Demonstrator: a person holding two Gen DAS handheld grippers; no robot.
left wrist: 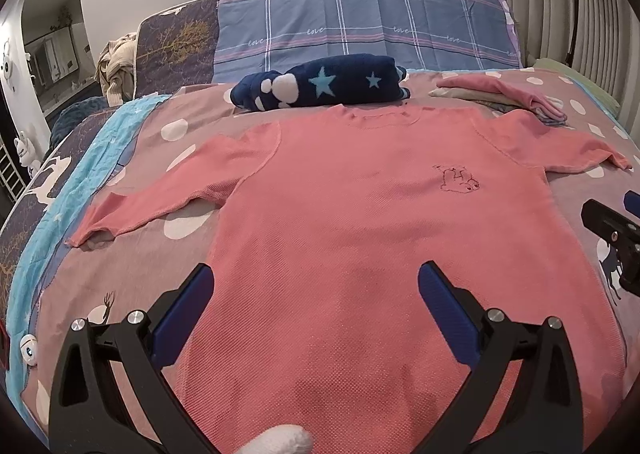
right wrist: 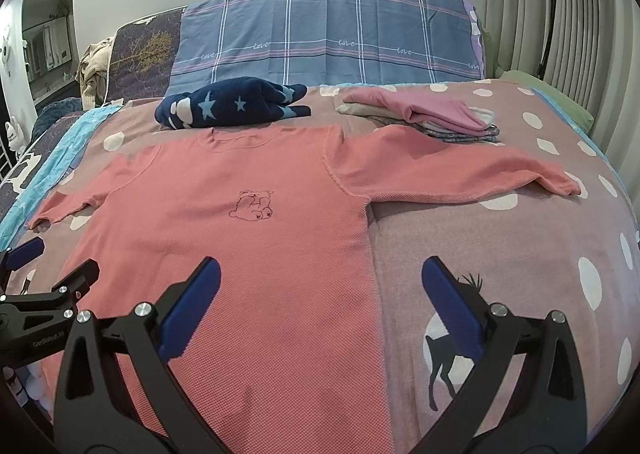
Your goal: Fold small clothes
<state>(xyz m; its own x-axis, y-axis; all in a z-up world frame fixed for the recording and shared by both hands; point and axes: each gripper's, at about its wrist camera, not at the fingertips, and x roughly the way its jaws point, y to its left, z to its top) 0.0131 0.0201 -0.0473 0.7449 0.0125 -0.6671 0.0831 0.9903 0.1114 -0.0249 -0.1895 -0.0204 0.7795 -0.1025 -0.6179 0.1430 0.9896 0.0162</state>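
Pink shirt (left wrist: 360, 222) spread flat on polka-dot bedspread (right wrist: 520, 254), front up, both sleeves out to the sides, small bear outline (right wrist: 253, 206) on the chest. Beyond shirt collar, touching or nearly so: navy star-print bundle (left wrist: 320, 88). Beyond shirt's right sleeve: short stack of folded clothes (right wrist: 424, 114), pink piece on top. Farther back from shirt: plaid blue pillow (left wrist: 360, 22) upright against the wall.

Left gripper (left wrist: 316, 294) over shirt's lower body, jaws spread wide, nothing held. Right gripper (right wrist: 320, 290) straddling shirt's right side edge, one finger over fabric, other over bedspread, jaws likewise wide apart, empty. Contact with cloth: cannot tell.
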